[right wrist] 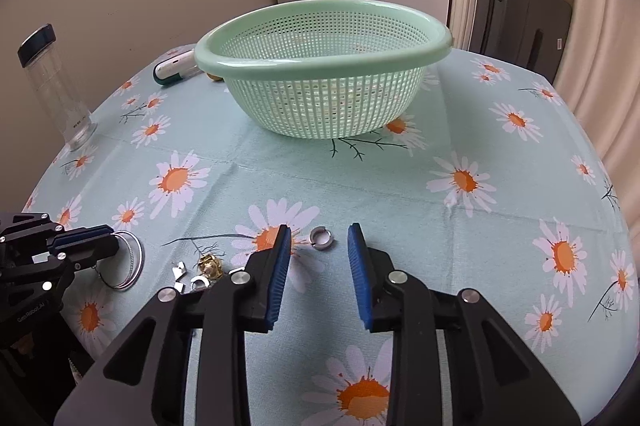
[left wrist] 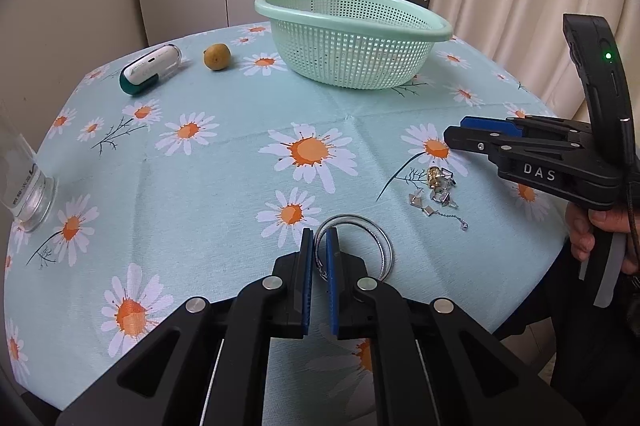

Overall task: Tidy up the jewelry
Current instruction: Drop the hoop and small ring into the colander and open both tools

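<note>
Left gripper [left wrist: 320,246] clamped on bangle [left wrist: 372,238]; right gripper [right wrist: 318,240] unclenched around ring [right wrist: 322,237]. Next: basket [left wrist: 400,26] ahead.

tablecloth [right wrist: 320,182]: pale blue, white-orange daisies | basket [right wrist: 320,66]: mint green | claw pads [right wrist: 280,274]: blue | bangle [left wrist: 376,238]: silver

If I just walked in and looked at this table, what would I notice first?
Probably the big green basket, standing at the far side of the table on the daisy tablecloth. Nearer, the left gripper pinches the silver bangles, with a small pile of jewelry just to their right. In front of the right gripper, whose jaws are apart, a little silver ring lies on the cloth.
</note>
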`<state>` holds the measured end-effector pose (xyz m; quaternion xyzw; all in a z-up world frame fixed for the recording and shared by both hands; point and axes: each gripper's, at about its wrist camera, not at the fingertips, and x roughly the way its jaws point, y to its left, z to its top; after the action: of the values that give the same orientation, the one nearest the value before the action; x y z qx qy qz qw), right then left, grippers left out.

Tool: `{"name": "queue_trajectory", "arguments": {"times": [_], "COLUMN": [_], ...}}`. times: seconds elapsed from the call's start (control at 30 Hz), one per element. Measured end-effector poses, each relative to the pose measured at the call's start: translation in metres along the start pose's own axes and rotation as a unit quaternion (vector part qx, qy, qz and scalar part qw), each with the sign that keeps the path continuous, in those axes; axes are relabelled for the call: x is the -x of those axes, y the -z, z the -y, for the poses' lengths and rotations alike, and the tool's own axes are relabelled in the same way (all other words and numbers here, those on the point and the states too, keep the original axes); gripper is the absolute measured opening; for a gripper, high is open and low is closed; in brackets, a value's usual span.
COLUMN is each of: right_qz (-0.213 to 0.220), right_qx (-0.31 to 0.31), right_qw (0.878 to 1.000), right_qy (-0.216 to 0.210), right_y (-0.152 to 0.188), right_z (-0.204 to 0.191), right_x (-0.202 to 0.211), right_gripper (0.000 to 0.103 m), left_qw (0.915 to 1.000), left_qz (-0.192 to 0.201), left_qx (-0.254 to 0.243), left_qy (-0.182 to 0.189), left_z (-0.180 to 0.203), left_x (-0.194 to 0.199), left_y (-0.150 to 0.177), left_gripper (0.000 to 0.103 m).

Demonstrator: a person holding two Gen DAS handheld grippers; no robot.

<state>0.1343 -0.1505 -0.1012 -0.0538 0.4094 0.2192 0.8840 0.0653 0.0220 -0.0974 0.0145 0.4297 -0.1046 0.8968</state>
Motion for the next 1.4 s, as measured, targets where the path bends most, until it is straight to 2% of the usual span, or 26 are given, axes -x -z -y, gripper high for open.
{"name": "queue_trajectory", "arguments": {"times": [0.1, 0.13, 0.17, 0.23, 0.37, 0.47, 0.53, 0.67, 0.83, 1.1, 1.23, 1.4], "right_qz": [0.001, 0.001, 0.002, 0.002, -0.003, -0.001, 0.004, 0.014, 0.031, 0.056, 0.048, 0.011], "right_qx": [0.017, 0.036, 0.055, 0.06, 0.029, 0.025, 0.021, 0.027, 0.053, 0.065, 0.054, 0.047], "right_qw": [1.0, 0.999, 0.998, 0.997, 0.999, 1.0, 1.0, 0.999, 0.998, 0.996, 0.997, 0.999], "right_qy": [0.014, 0.032, 0.036, 0.041, 0.016, 0.014, 0.011, 0.011, 0.023, 0.017, 0.014, 0.013], "right_y": [0.0, 0.0, 0.001, 0.002, 0.003, 0.003, 0.0, -0.011, -0.037, -0.093, -0.119, -0.145], "right_z": [-0.004, -0.009, -0.015, -0.019, -0.007, -0.001, 0.004, 0.014, 0.021, 0.025, 0.03, 0.034], "right_x": [-0.004, -0.005, -0.006, -0.006, -0.002, 0.004, 0.011, 0.03, 0.05, 0.064, 0.053, 0.021], "right_gripper": [0.028, 0.023, 0.014, 0.014, 0.014, 0.014, 0.014, 0.014, 0.014, 0.014, 0.014, 0.014], "left_qw": [1.0, 0.9999, 0.9999, 0.9997, 0.9991, 0.999, 0.9986, 0.9982, 0.9981, 0.9965, 0.9972, 0.9991], "left_qz": [0.002, 0.006, 0.01, 0.018, 0.031, 0.034, 0.029, 0.036, 0.052, 0.076, 0.065, 0.029], "left_qx": [0.005, 0.008, 0.01, 0.013, 0.026, 0.027, 0.034, 0.038, 0.016, -0.031, -0.033, -0.029], "left_qy": [0.005, 0.008, 0.009, 0.01, 0.014, 0.013, 0.027, 0.03, 0.028, 0.015, 0.013, 0.006], "left_z": [0.0, 0.0, -0.001, -0.002, -0.006, -0.008, -0.01, -0.015, -0.013, -0.006, -0.01, -0.011], "left_x": [0.003, 0.005, 0.008, 0.013, 0.022, 0.024, 0.024, 0.023, 0.028, 0.027, 0.012, -0.019], "left_y": [-0.001, -0.002, -0.002, -0.004, -0.009, -0.015, -0.022, -0.034, -0.07, -0.14, -0.17, -0.2], "left_gripper": [0.005, 0.005, 0.005, 0.005, 0.005, 0.005, 0.005, 0.005, 0.005, 0.005, 0.005, 0.006]}}
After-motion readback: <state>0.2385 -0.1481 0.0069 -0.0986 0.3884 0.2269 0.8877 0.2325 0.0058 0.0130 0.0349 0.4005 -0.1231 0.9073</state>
